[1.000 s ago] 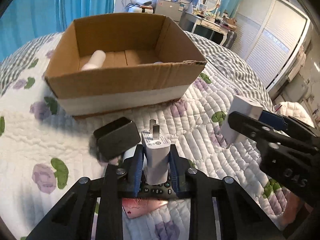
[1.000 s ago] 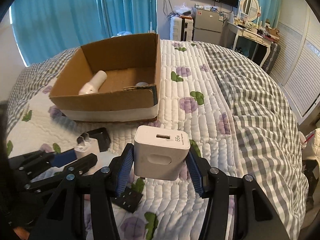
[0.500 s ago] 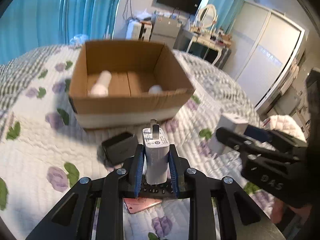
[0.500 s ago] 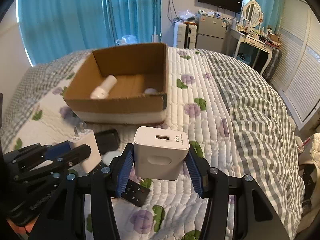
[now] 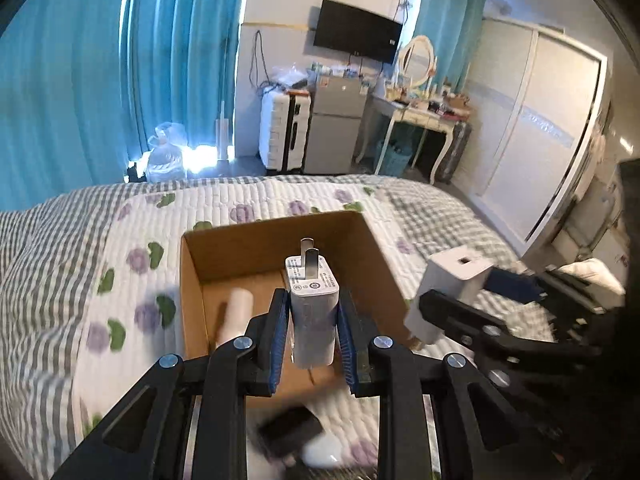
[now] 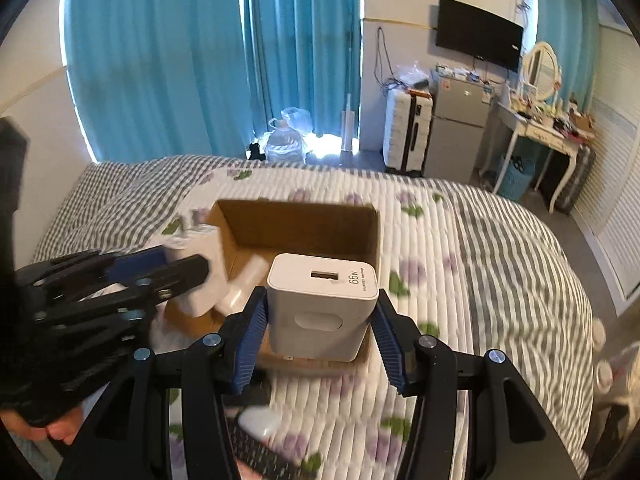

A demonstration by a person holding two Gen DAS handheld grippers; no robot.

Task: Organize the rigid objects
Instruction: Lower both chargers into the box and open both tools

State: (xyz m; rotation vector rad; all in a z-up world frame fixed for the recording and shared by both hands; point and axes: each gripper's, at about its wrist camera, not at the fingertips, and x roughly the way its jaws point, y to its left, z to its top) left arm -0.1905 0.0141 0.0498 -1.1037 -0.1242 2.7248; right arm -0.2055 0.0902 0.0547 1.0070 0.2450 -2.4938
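Observation:
An open cardboard box (image 5: 192,280) (image 6: 360,220) stands on the bed. My left gripper (image 5: 312,320) is shut on a slim white plug charger (image 5: 312,312), prongs forward, held above the box's near side. My right gripper (image 6: 320,320) is shut on a square white 66W charger (image 6: 320,304) over the box's near right part; it also shows in the left wrist view (image 5: 448,292). A white cylinder (image 5: 236,312) (image 6: 244,280) lies inside the box.
A black adapter (image 5: 288,428), a white rounded object (image 5: 320,452) (image 6: 260,420) and a black remote (image 6: 260,456) lie on the quilt (image 5: 132,280) near the box's front. A fridge (image 6: 456,140), suitcase and dressing table stand beyond the bed.
Both grippers have risen and moved forward with their chargers, from in front of the box to above it. The items on the quilt have dropped to the bottom of both views.

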